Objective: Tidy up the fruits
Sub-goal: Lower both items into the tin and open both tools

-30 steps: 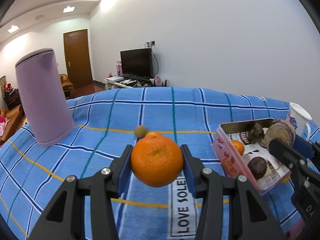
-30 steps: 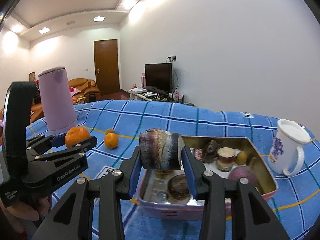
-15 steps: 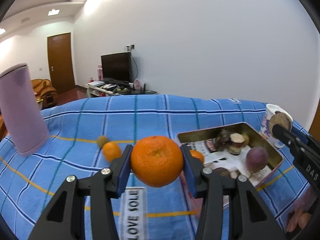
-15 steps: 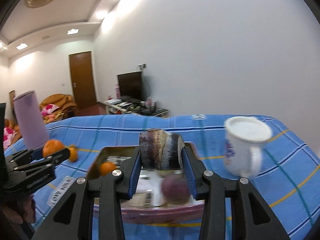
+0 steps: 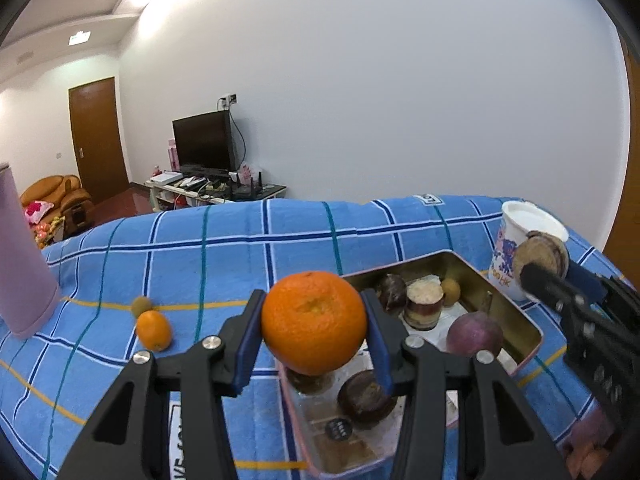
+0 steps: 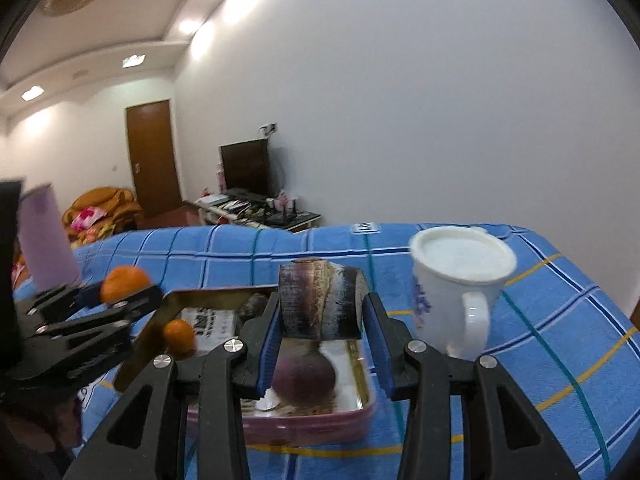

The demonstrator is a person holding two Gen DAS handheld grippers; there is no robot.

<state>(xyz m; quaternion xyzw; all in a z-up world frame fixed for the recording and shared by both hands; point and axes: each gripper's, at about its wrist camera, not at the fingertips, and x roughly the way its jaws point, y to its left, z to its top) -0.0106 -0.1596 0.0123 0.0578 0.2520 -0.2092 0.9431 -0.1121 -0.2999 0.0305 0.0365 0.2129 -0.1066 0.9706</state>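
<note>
Left wrist view: the left gripper [image 5: 314,330] occupies the lower centre of the frame, its blue pads clamped on a large orange [image 5: 314,322] held above the near left corner of the open tin [image 5: 532,334]. The tin lies at lower right on the blue checked cloth [image 5: 224,256] and contains a purple round fruit [image 5: 474,334], a brown-and-cream cylindrical piece [image 5: 424,304], a dark brown fruit [image 5: 392,288], a small yellow-brown fruit [image 5: 451,291] and a dark round item [image 5: 366,398] near the front wall. Left of the gripper, a small orange [image 5: 153,330] rests on the cloth, with a small green-brown fruit [image 5: 141,306] touching or just behind it. A lilac cylinder [image 5: 22,264] stands at the left edge. At the right edge, the right gripper [image 5: 558,276] grasps a brown cylindrical piece [image 5: 540,258] in front of a white mug [image 5: 520,240]. Right wrist view: the right gripper [image 6: 322,338] sits at lower centre, its pads clenched on the brown cylindrical piece [image 6: 320,304], which lies on its side above the tin [image 6: 320,424]. The purple round fruit [image 6: 304,376] lies in the tin directly below the piece, and a second small orange [image 6: 179,336] lies in the tin's left part. The white mug [image 6: 460,284] stands upright just right of the tin, handle toward the camera. At left, the left gripper [image 6: 100,304] holds the large orange [image 6: 124,282], and the lilac cylinder [image 6: 46,236] stands behind it.
</note>
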